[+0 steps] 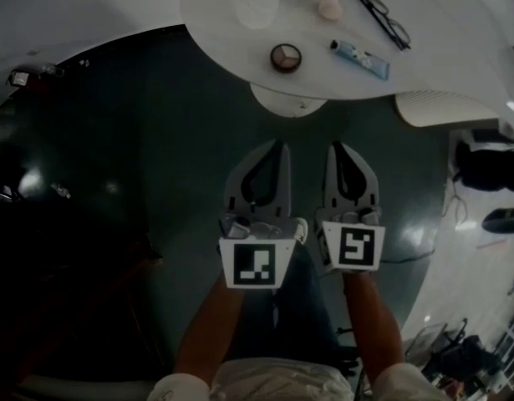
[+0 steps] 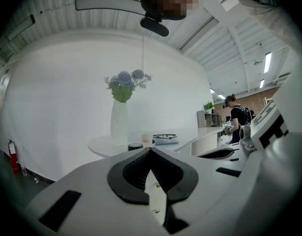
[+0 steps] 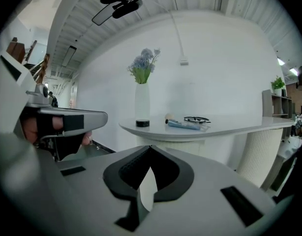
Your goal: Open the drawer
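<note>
**Both pairs of jaws closed, nothing held**

Left gripper point(image 1: 280, 145) and right gripper point(image 1: 336, 147) lie side by side above a dark floor point(image 1: 114, 190). They are held out ahead of the person's forearms point(image 1: 211, 324), tips toward a round white table point(image 1: 211, 15). In each gripper view the two jaw tips meet at a point with nothing between them.

On the table stands a pale vase point(image 2: 119, 124) of blue and white flowers point(image 2: 125, 81). Near it lie a round eyeshadow compact point(image 1: 285, 57), a small pink round thing point(image 1: 328, 7), a blue-and-white tube point(image 1: 359, 59) and black-framed glasses point(image 1: 385, 21), each apart from the others. Neither gripper touches the table or anything on it.

To the right of the table, a white ribbed panel point(image 1: 432, 107) runs below a counter point(image 3: 268, 124). I cannot tell where the drawer is; it may sit in that ribbed unit, but no view shows a drawer front clearly.

In the left gripper view a person with a backpack point(image 2: 236, 119) stands far off at the right. A red fire extinguisher point(image 2: 12, 156) stands at the foot of the wall on the left.
</note>
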The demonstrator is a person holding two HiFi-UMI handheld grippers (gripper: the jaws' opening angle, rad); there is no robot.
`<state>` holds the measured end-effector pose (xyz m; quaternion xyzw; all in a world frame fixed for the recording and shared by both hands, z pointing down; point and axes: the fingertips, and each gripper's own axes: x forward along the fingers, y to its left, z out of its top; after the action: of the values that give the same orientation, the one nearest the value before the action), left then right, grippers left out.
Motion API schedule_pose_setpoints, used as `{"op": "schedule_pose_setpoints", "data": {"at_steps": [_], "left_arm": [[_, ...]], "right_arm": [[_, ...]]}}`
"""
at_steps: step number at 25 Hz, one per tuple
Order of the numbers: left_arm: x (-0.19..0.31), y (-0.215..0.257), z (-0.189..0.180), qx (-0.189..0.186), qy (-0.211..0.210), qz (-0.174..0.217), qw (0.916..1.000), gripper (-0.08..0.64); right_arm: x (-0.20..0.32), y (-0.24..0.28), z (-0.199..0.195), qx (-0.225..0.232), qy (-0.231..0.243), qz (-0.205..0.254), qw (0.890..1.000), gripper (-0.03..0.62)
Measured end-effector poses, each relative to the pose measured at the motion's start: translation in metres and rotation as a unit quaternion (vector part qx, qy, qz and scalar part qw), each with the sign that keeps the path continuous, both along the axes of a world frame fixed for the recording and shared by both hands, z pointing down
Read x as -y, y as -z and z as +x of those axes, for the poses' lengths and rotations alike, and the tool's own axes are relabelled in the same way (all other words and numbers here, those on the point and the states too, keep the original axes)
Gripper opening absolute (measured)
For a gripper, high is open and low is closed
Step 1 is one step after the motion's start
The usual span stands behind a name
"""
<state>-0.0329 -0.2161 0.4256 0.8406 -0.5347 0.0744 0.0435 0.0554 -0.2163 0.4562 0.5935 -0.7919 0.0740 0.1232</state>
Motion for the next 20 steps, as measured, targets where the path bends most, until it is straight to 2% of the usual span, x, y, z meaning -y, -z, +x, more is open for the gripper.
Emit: {"op": "schedule_pose_setpoints", "data": {"at_steps": [3, 7, 12, 16, 20], "left_arm": [[-0.001, -0.017, 0.003, -0.006, 0.008, -0.004, 0.9999, -0.005], [-0.003, -0.04, 0.007, -0.014, 0.01, 0.011, 0.9998, -0.005], [-0.012, -0.084, 0.006, 0.006, -0.003, 0.007, 1.0, -0.005], [-0.012, -0.114, 0.006, -0.016, 0.014, 0.005, 0.9998, -0.005], [-0.016, -0.141, 0.006, -0.014, 0.012, -0.002, 0.9998, -0.005]], "right_arm": [[0.003, -0.016, 0.001, -0.001, 0.002, 0.004, 1.0, 0.006], [0.005, -0.045, 0.006, 0.01, -0.014, 0.008, 1.0, 0.006], [-0.002, -0.081, 0.006, 0.001, -0.017, 0.016, 1.0, 0.005], [-0.007, -0.113, 0.015, 0.007, -0.03, 0.006, 1.0, 0.006], [-0.013, -0.136, 0.017, 0.0, -0.03, -0.007, 1.0, 0.006]]}}
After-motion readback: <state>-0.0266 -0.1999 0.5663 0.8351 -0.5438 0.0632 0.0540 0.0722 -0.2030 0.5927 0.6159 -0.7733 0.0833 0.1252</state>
